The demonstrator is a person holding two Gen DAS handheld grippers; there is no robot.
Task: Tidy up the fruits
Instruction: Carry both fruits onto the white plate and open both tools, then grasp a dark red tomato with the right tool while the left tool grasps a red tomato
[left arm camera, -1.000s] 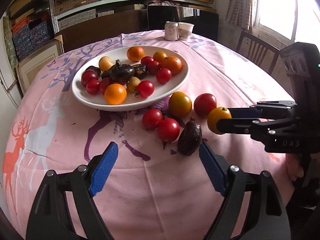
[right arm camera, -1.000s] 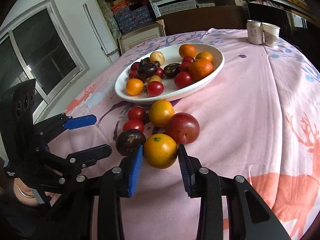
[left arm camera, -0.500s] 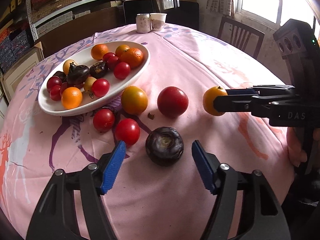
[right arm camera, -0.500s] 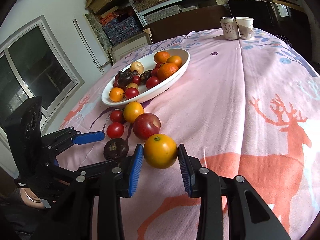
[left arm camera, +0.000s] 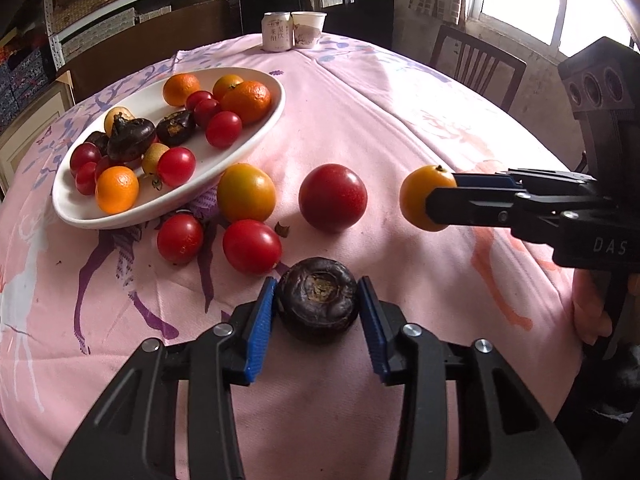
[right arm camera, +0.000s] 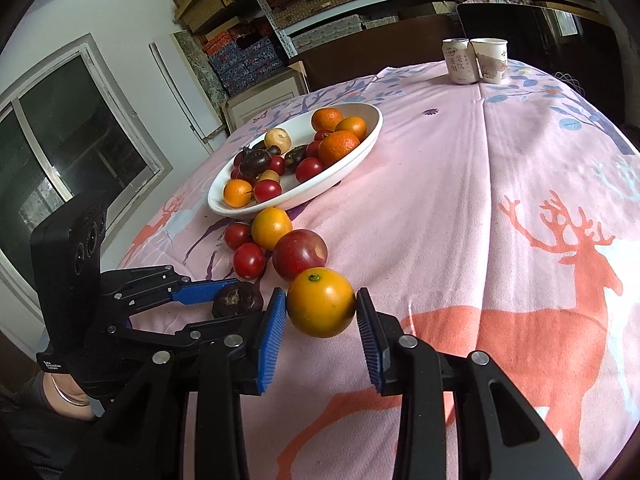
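My left gripper [left arm camera: 317, 304] is shut on a dark purple wrinkled fruit [left arm camera: 318, 299] that rests on the pink tablecloth; it also shows in the right wrist view [right arm camera: 237, 298]. My right gripper [right arm camera: 321, 314] is shut on an orange fruit [right arm camera: 321, 308] and holds it above the cloth; the same fruit shows in the left wrist view [left arm camera: 425, 197]. A white oval plate [left arm camera: 260, 136] at the back left holds several oranges, red tomatoes and dark fruits. Loose on the cloth lie a dark red plum [left arm camera: 333, 197], a yellow-orange fruit [left arm camera: 246, 192] and two red tomatoes [left arm camera: 251, 246].
A drink can [left arm camera: 276, 32] and a paper cup [left arm camera: 307, 29] stand at the table's far edge. A wooden chair [left arm camera: 476, 64] stands at the right beyond the table. Shelves with boxes line the back wall.
My left gripper has moved forward and closed on the dark purple fruit. My right gripper has carried the orange fruit to the right, away from the other loose fruit.
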